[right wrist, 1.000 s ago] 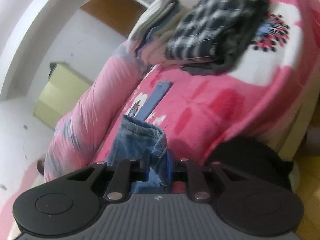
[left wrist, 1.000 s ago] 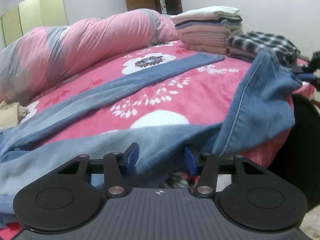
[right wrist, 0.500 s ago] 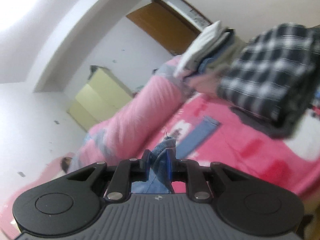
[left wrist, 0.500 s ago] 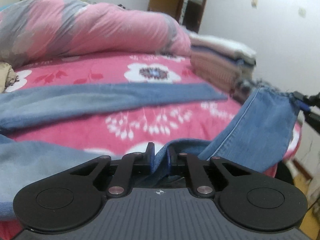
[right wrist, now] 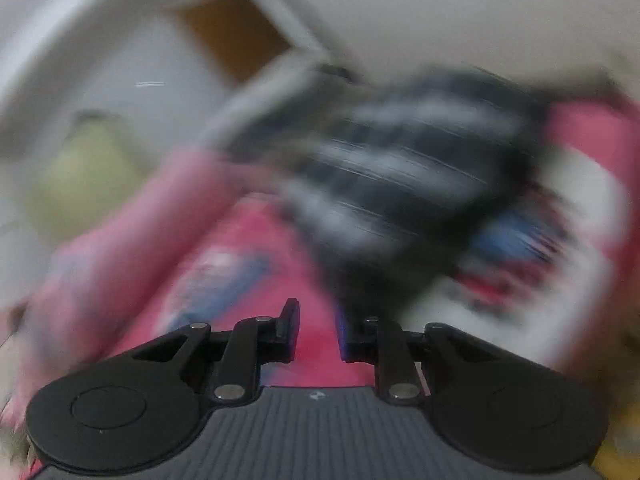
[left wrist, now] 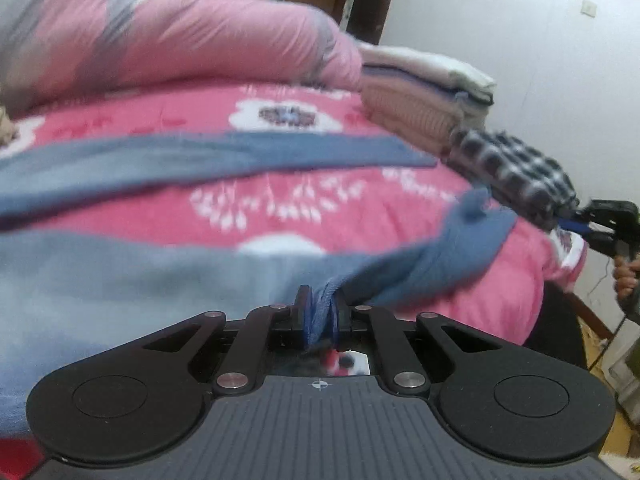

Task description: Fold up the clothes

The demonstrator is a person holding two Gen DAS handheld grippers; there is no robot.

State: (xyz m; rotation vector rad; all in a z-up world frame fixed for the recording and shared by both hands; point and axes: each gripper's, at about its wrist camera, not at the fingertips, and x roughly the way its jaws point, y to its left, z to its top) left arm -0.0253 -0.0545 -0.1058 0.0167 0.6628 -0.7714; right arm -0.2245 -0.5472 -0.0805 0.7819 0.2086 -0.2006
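Blue jeans [left wrist: 120, 280] lie spread over the pink floral bed [left wrist: 280, 208], one leg [left wrist: 224, 156] stretched toward the far right. My left gripper [left wrist: 320, 312] is shut on a fold of the denim at the bed's near edge. The other leg's end [left wrist: 460, 252] lies crumpled on the bed at the right. My right gripper [right wrist: 318, 328] is open with nothing between its fingers; its view is heavily blurred. In the left wrist view the right gripper [left wrist: 600, 224] sits at the far right edge, clear of the jeans, held by a hand [left wrist: 626, 276].
A rolled pink and grey duvet [left wrist: 180, 40] lies along the back of the bed. A stack of folded clothes [left wrist: 424, 88] and a folded plaid garment [left wrist: 516, 172] sit at the right. The plaid garment [right wrist: 400, 184] fills the blurred right wrist view.
My right gripper let go of the jeans leg and opened; the leg end dropped onto the bed. My left gripper closed on the denim a second ago and stays shut.
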